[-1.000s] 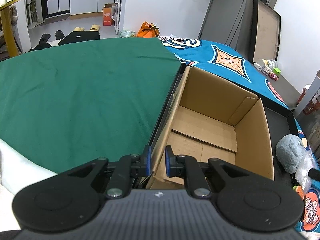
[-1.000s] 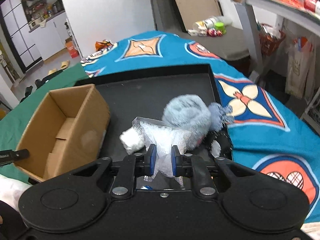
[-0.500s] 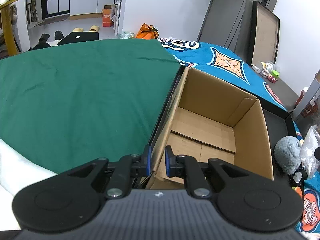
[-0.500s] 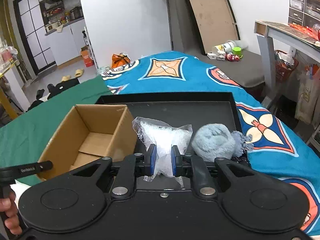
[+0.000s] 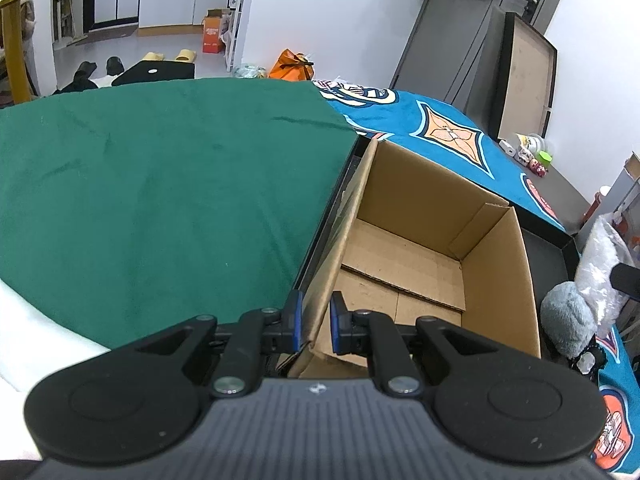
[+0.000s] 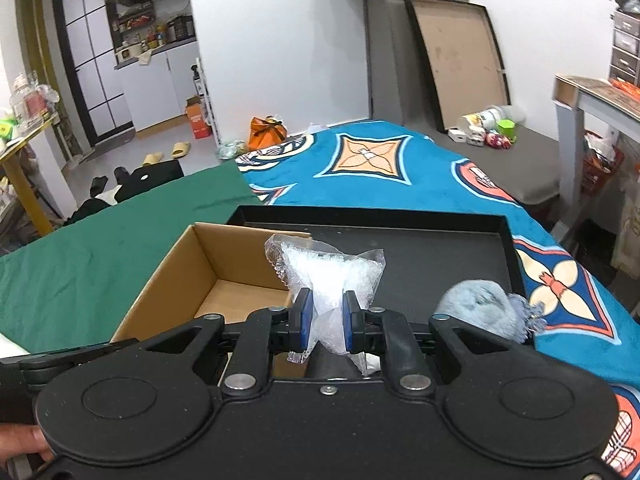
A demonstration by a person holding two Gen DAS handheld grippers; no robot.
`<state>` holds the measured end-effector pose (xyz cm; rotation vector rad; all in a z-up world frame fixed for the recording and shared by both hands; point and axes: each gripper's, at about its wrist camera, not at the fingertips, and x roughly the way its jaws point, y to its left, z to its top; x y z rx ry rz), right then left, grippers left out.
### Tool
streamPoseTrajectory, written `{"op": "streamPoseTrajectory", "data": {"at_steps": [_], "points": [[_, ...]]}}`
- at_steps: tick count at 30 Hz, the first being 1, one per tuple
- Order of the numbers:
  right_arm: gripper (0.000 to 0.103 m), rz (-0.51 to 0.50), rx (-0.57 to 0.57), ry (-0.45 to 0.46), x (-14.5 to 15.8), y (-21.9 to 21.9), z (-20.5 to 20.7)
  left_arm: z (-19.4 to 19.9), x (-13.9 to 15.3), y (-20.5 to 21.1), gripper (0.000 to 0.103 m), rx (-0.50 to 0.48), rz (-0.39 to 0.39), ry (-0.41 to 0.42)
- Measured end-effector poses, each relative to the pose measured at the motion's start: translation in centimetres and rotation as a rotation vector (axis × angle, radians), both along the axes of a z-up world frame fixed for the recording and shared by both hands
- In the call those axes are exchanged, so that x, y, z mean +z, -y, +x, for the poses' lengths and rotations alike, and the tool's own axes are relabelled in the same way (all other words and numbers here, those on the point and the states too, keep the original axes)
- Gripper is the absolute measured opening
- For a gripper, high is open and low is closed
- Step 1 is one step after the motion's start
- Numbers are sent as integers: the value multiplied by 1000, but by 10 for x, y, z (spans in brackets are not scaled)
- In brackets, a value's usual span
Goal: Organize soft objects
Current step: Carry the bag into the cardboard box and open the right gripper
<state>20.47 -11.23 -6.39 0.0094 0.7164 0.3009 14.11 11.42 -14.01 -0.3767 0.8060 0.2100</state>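
So the big shallow black tray sits on the bed, and the open brown cardboard box stands in the tray's left end, right against its left rim. My left gripper is clamped tight on the box's near-left wall, one pad outside, one inside, holding it steady. The box floor looks bare from here.

My right gripper is squeezed shut on a crinkly clear plastic bag of white filling, pinched narrow near its bottom so most of the bag stands up above the pads, long axis roughly upright. It's hanging over the tray, just right of the box's right wall.

That's the bit that matters: the box opening lies to the left of and slightly beyond my right jaws, so I reckon the bag needs to go left across that wall, then drop. The right hand is obviously the one for it; the left is busy as an anchor.

The fluffy grey-blue plush ball waits near the tray's right-front corner, probably next.
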Motion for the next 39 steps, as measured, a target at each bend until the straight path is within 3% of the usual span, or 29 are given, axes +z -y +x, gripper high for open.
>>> {"op": "streamPoseTrajectory", "data": {"at_steps": [12, 23, 27, 29, 31, 34, 39], "points": [[16, -3, 79, 52, 8, -40, 8, 2, -1, -4, 13, 6, -21, 1], [20, 4, 143, 41, 2, -72, 24, 2, -4, -9, 13, 14, -55, 10], [53, -6, 138, 35, 0, -74, 27, 1, -5, -10, 13, 13, -60, 16], [62, 4, 125, 13, -4, -69, 26, 0, -6, -12, 14, 9, -78, 23], [79, 10, 111, -8, -8, -62, 22, 0, -6, -13, 14, 17, -77, 23], [90, 14, 84, -2, -11, -51, 14, 1, -5, -12, 15, 13, -77, 21], [91, 37, 27, -40, -16, -30, 7, 2, -3, -9, 16, 15, -55, 10]]}}
